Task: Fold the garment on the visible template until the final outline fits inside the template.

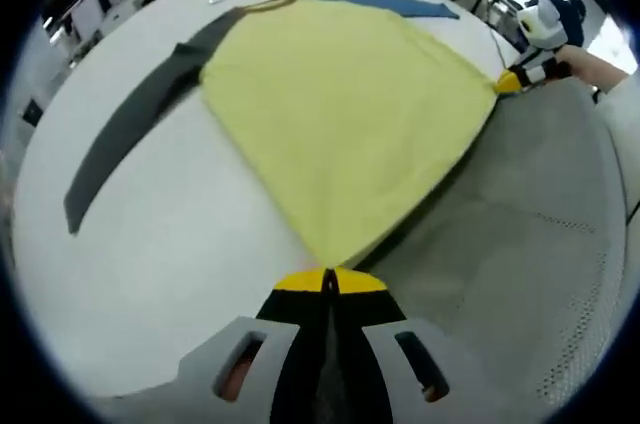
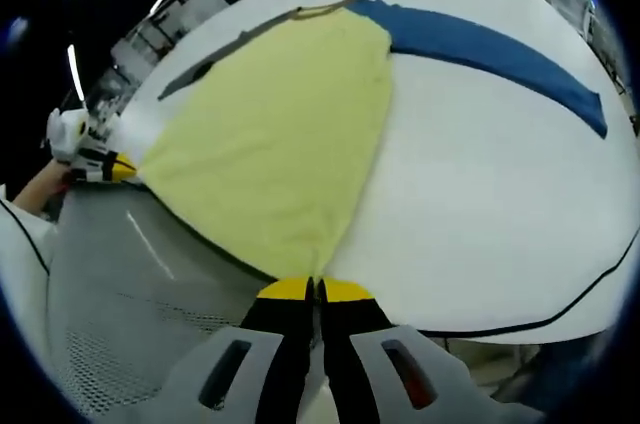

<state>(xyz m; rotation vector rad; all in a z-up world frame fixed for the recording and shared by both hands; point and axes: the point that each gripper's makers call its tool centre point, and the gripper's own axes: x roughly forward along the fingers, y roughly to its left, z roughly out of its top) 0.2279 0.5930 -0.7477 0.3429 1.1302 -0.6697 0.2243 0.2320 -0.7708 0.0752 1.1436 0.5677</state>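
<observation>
Pinching opposite hem corners of the yellow garment (image 1: 340, 114), left gripper (image 1: 329, 282) and right gripper (image 2: 314, 290) hold it taut.

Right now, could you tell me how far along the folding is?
Early. The yellow long-sleeved garment lies spread on the white table. Left gripper and right gripper each pinch a hem corner. The grey sleeve and blue sleeve remain unfolded.

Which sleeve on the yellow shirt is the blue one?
The blue sleeve sticks out on the right gripper's side of the yellow shirt. The other, the dark grey sleeve, lies on the left gripper's side.
</observation>
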